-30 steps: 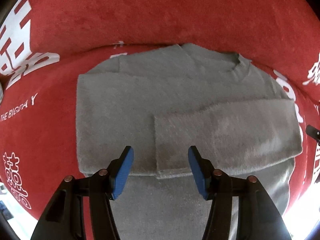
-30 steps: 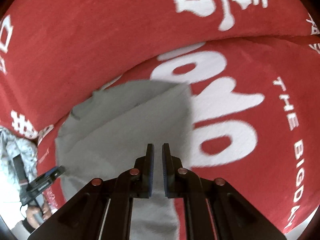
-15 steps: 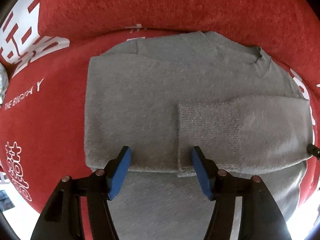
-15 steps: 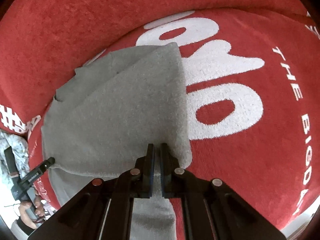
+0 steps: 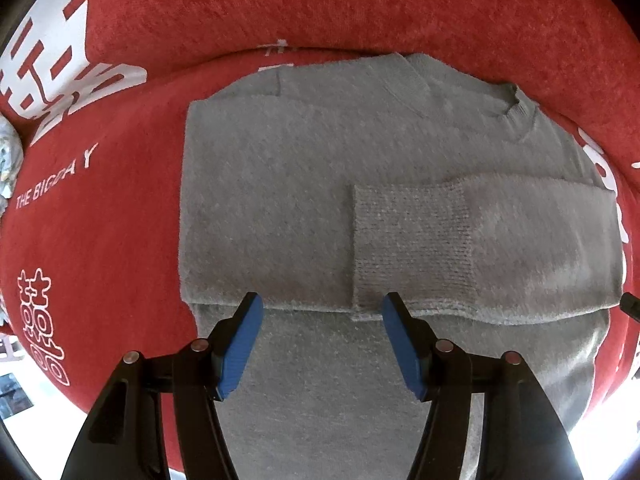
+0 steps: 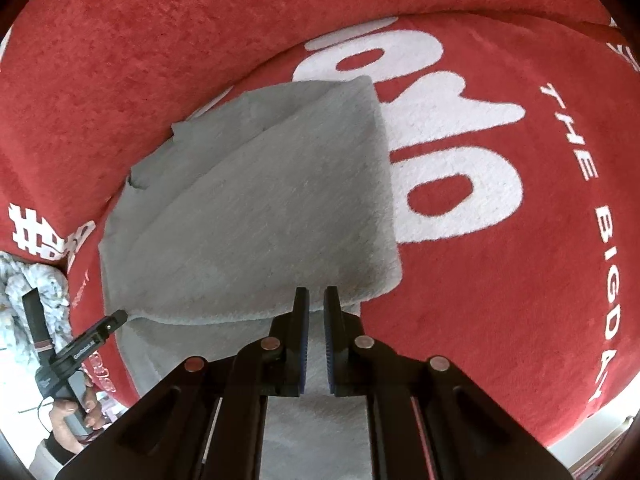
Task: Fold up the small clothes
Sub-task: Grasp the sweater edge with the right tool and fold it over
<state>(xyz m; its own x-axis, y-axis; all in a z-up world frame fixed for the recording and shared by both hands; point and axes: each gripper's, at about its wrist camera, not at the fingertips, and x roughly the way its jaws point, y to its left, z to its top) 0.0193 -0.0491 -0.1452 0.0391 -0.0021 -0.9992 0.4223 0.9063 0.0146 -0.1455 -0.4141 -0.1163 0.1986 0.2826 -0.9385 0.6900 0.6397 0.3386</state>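
A grey knit sweater (image 5: 280, 184) lies flat on the red cover, both sleeves folded across its body; the right sleeve's ribbed cuff (image 5: 412, 240) lies on top. My left gripper (image 5: 322, 312) is open and empty, its blue pads just above the folded sleeves' lower edge. In the right wrist view the same sweater (image 6: 260, 208) shows from its right side. My right gripper (image 6: 316, 300) is nearly closed with a narrow gap, empty, over the folded sleeve's near edge. The left gripper (image 6: 116, 318) shows there at the left.
The red plush cover (image 5: 100, 240) with white lettering rises into a backrest (image 5: 320, 8) behind the sweater. A pale patterned cloth (image 6: 24, 292) lies at the far left. The cover's front edge (image 6: 580, 420) drops off near the bottom.
Both grippers have moved in closer over the sweater, which now fills more of each view. The right gripper now sits at the folded sleeve's edge. The sweater itself has not moved.
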